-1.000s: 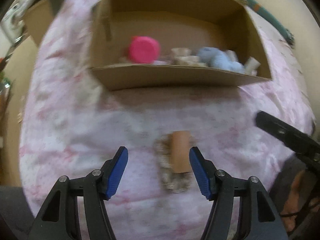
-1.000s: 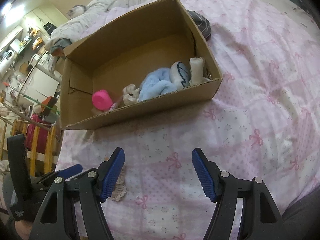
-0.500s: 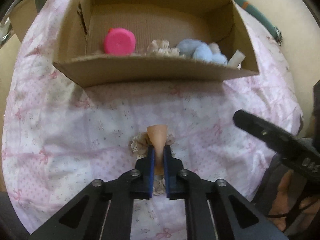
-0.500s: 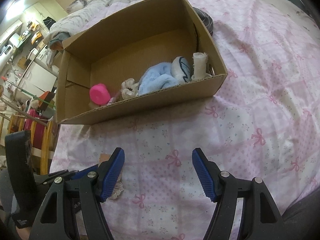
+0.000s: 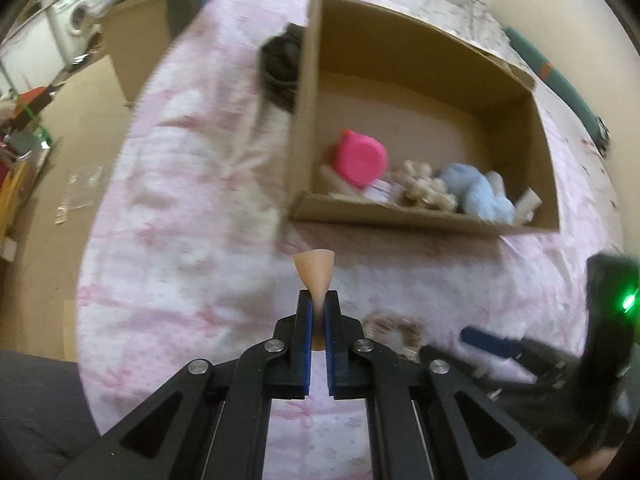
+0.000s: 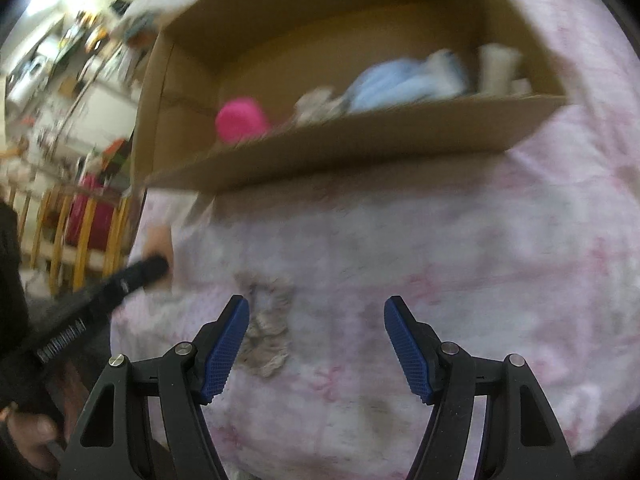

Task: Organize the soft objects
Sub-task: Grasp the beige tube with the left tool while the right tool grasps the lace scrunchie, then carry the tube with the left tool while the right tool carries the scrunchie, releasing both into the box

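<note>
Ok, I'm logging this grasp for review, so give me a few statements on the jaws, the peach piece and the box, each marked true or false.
1. The left gripper is shut on the peach piece. True.
2. The right gripper holds the lace cloth. False: its jaws stand open, nothing between them.
3. The pink toy lies in the cardboard box. True.
4. The blue plush lies on the bedspread. False: it is in the box.
</note>
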### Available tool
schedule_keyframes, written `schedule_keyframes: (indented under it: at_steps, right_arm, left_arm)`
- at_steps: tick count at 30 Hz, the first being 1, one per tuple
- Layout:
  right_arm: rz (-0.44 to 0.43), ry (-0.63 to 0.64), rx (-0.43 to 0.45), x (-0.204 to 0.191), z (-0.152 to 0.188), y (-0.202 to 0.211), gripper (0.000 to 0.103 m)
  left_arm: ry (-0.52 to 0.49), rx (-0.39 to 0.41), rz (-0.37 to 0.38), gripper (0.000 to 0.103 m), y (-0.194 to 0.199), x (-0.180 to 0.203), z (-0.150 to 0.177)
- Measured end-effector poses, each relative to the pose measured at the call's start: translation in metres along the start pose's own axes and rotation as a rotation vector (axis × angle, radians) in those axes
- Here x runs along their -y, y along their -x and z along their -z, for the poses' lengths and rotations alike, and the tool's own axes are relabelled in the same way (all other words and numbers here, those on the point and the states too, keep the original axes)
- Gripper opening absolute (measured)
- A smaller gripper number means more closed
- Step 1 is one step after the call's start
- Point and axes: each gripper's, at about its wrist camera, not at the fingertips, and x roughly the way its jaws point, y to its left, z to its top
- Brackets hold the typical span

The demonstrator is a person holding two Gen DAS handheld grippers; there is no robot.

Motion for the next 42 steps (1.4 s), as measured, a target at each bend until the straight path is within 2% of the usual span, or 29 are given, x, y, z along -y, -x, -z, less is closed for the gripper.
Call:
schedule_keyframes:
  at_steps: [4,9,12,15,16,17,19,21,23,32,38,42]
  right_arm:
    - [0.010,0.063,-0.050,-0.021,0.005,-0.027,0.074]
    - [0.107,0.189,-0.034,-0.046,0.013,-0.040,0.074]
    - [0.176,0.248,-0.041,-0.054,0.018,-0.049,0.074]
    - [0.232,0.286,-0.031,-0.061,0.023,-0.052,0.068]
    - [0.245,0.287,-0.024,-0.061,0.023,-0.051,0.058]
    - [0.255,0.288,-0.016,-0.061,0.023,-0.050,0.044]
    - [0.260,0.275,-0.011,-0.056,0.022,-0.047,0.026]
    - [0.235,0.248,-0.006,-0.051,0.020,-0.043,0.015]
    - [0.205,0.227,0.004,-0.046,0.018,-0.036,0.012]
    - [0.109,0.155,0.107,-0.035,0.015,0.008,0.012]
    - [0.112,0.119,0.103,-0.023,0.015,0.009,0.012]
    - [0.094,0.118,0.135,-0.026,0.007,0.019,0.012]
  left_arm:
    - [0.026,0.005,-0.045,0.005,0.000,-0.012,-0.003]
    - [0.033,-0.054,-0.065,0.005,-0.013,-0.016,0.000]
    - [0.020,-0.054,-0.070,0.005,-0.015,-0.013,0.003]
    - [0.005,-0.046,-0.087,0.005,-0.015,-0.010,0.004]
    - [0.004,-0.047,-0.094,0.005,-0.016,-0.010,0.004]
    - [0.005,-0.049,-0.097,0.005,-0.017,-0.011,0.004]
    - [0.014,-0.056,-0.093,0.005,-0.019,-0.013,0.005]
    - [0.016,-0.057,-0.095,0.005,-0.019,-0.013,0.004]
    - [0.017,-0.051,-0.096,0.005,-0.018,-0.013,0.004]
    - [0.004,-0.037,-0.093,0.005,-0.016,-0.009,0.004]
    - [-0.008,-0.036,-0.095,0.005,-0.017,-0.006,0.004]
    - [-0.007,0.013,-0.075,0.005,-0.003,-0.003,0.002]
